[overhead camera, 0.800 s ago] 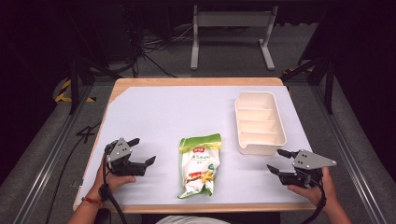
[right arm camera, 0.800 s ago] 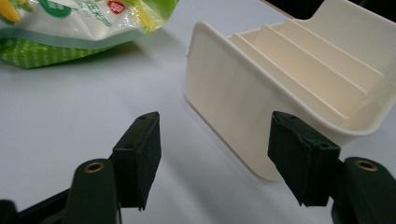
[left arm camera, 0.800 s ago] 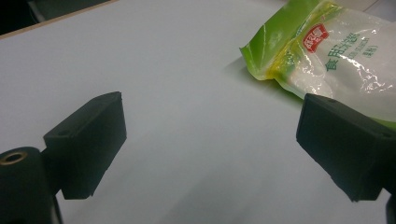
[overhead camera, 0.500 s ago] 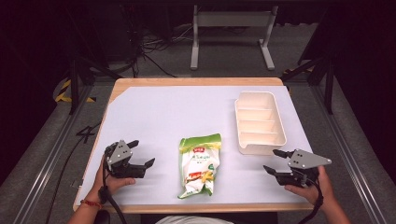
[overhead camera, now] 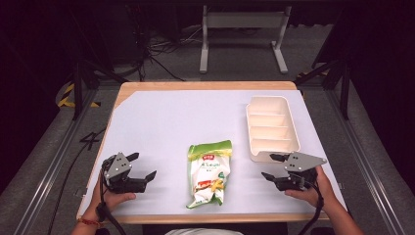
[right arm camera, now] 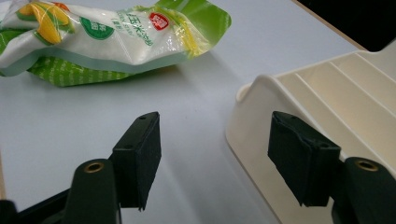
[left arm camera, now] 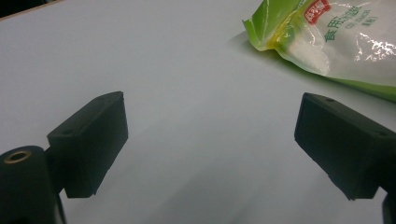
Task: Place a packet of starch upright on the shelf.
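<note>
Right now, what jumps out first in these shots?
The green and white snack bag lies flat near the front middle of the white table. A cream divided tray sits to its right, toward the table's right edge. The left gripper and right gripper flank the bag, jaws open with nothing between them.

Wooden-edged table (overhead camera: 205,85), top covered by a white sheet (overhead camera: 191,122), one wooden corner left bare at far left. Grey carpeted floor (overhead camera: 44,161) around it. Metal rails (overhead camera: 54,161) along both long sides. Beyond the far edge, a white-legged frame (overhead camera: 242,36) standing on the floor. Black cables (overhead camera: 156,51) tangled to its left. Yellow-and-black tape (overhead camera: 66,95) on the floor at left. Dark surroundings; lit from above, brightest on the tabletop.
</note>
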Motion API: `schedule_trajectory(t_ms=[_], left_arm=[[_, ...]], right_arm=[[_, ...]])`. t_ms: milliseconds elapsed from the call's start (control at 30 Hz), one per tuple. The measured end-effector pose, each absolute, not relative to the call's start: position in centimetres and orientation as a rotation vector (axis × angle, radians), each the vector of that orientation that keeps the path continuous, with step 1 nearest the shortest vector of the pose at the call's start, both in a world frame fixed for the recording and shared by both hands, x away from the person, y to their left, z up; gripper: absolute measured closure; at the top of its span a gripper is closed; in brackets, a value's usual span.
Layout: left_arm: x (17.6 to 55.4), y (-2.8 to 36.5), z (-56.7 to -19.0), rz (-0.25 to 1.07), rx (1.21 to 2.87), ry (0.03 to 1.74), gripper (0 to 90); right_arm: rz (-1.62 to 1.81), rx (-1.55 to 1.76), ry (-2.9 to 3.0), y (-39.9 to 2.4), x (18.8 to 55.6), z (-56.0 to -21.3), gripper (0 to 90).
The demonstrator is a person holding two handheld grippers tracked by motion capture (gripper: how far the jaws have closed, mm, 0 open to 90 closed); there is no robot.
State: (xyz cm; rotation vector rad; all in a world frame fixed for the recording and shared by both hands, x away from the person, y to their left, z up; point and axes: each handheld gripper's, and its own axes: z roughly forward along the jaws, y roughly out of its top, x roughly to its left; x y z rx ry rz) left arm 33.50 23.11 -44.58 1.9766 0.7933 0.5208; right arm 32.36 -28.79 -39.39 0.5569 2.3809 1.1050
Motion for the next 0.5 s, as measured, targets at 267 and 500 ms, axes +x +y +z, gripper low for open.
schedule_trajectory(t_ms=[267, 500], left_arm=[[32.6, 23.9, -44.8, 0.540, 1.986, 0.833, 11.3], [32.1, 24.3, -44.8, 0.543, 1.978, 0.848, 11.3]], right_arm=[[1.107, 0.508, 2.408, -27.1, 33.7, -38.9, 34.8], [1.093, 0.434, 2.474, -24.6, 34.6, -38.5, 33.2]])
